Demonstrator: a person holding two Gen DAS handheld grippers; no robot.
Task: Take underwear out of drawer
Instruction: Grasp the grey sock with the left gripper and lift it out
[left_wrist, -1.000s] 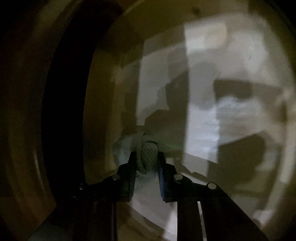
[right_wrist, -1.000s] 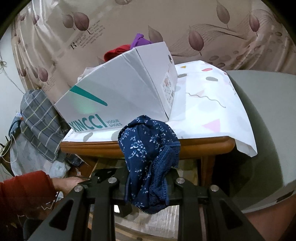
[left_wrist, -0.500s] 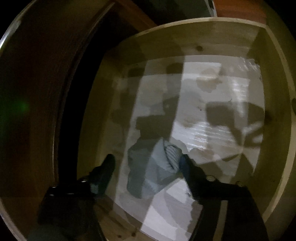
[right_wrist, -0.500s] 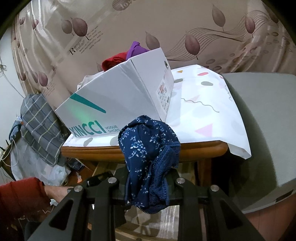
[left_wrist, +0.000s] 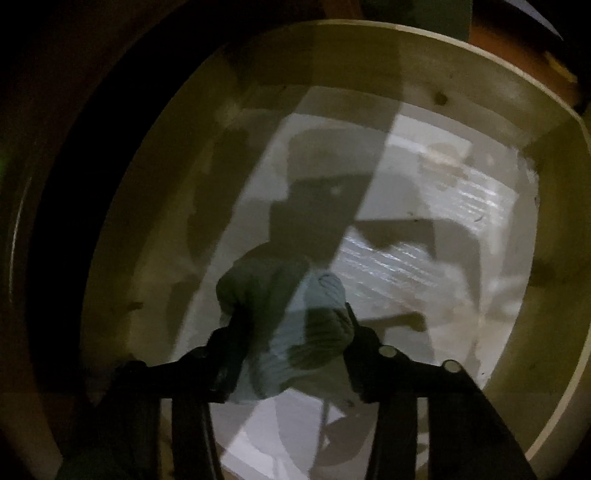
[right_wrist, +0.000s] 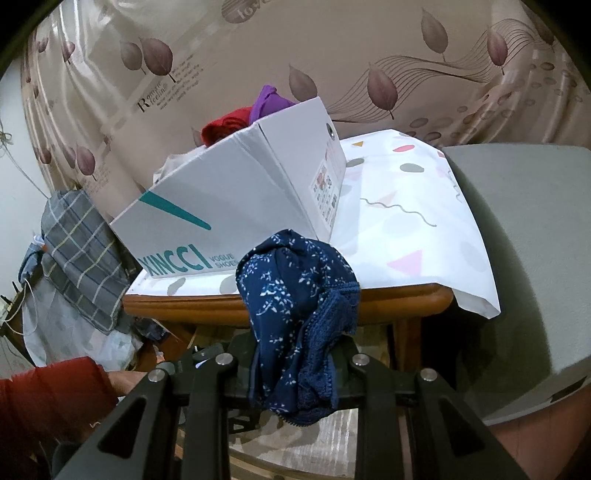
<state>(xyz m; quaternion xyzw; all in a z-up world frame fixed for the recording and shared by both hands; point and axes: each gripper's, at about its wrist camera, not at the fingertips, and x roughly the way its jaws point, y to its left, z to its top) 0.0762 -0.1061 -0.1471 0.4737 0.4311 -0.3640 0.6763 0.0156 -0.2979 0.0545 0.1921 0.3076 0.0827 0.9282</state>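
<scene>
In the dim drawer (left_wrist: 554, 229), our left gripper (left_wrist: 291, 332) jaws clamp pale underwear (left_wrist: 295, 325); right gripper (right_wrist: 295, 354) jaws clamp navy underwear (right_wrist: 299, 295). A shallow pinch could let either slip.

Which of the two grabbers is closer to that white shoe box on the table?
Right. The right gripper, clamped on navy underwear, faces the shoe box just ahead. The left gripper is inside the drawer, around a pale garment; no box in its view.

Home bedroom: leaf-printed beige curtain (right_wrist: 406, 66), wooden table under patterned white cloth (right_wrist: 399, 214), pale wooden drawer (left_wrist: 546, 229).
</scene>
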